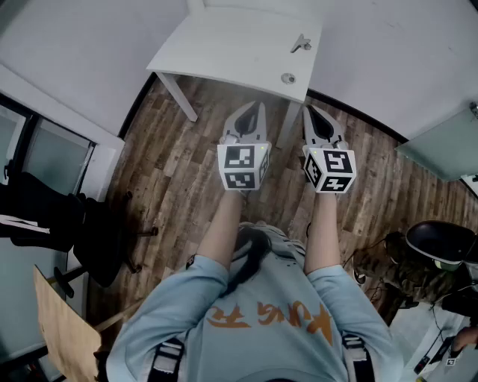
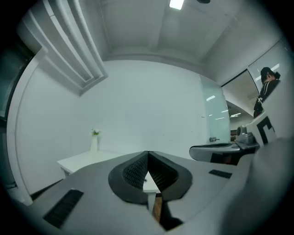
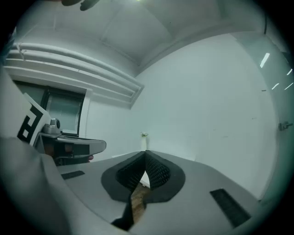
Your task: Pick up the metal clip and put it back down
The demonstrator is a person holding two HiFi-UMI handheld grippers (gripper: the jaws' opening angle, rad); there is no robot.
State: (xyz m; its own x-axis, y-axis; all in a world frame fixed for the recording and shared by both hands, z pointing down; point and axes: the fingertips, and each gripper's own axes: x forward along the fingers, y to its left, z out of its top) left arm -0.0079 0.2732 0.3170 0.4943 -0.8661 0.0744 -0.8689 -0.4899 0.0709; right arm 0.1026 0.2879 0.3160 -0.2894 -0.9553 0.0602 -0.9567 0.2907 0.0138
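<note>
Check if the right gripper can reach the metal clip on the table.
Probably yes: the clip lies in the open on the table, nothing between it and the right gripper, whose jaws are shut and must open first.

Place: a small, sparsely furnished office room.
Walls: bare white walls (image 1: 67, 52) that meet in a corner.
Floor: wood-plank laminate (image 1: 179, 179) in mixed browns.
Furniture: a plain white table (image 1: 224, 45) set into the corner, and a black office chair (image 1: 93, 242) at the left.
Glazing: a dark-framed window (image 1: 45, 149) on the left, and a frosted glass door (image 2: 215, 114) with a lever handle on the right.
Ceiling: a flat panel light (image 2: 176, 4) set in a white ceiling.
Decoration: one slim white vase (image 2: 94, 143) on the table.
</note>
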